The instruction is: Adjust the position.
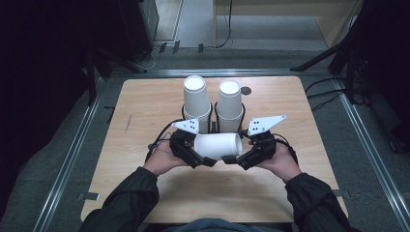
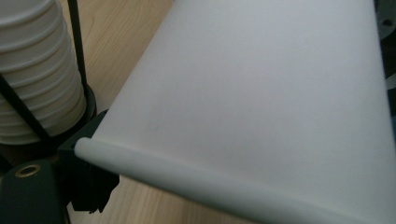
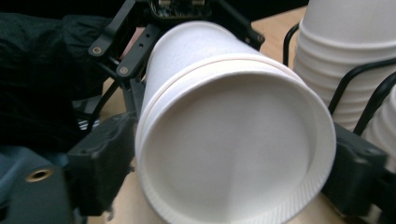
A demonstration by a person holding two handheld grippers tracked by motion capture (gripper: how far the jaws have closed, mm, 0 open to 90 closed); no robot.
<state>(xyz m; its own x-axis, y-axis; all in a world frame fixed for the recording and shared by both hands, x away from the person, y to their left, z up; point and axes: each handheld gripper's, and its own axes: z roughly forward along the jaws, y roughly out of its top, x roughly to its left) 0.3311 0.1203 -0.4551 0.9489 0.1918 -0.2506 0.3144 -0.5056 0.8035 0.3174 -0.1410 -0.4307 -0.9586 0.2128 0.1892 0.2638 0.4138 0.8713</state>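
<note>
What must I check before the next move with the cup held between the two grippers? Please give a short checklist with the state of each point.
1. Left gripper holds the cup at one end: ok, a jaw presses the rim in the left gripper view.
2. Right gripper holds the other end: ok, its jaws flank the closed base in the right gripper view.
3. Cup lies sideways, above the table: ok.
4. Cup is single, not two nested: cannot tell; a line runs around it near the base.
5. Cup is apart from the two stacks behind: cannot tell, it sits very close to them.
6. Both stacks upright in the rack: ok.
</note>
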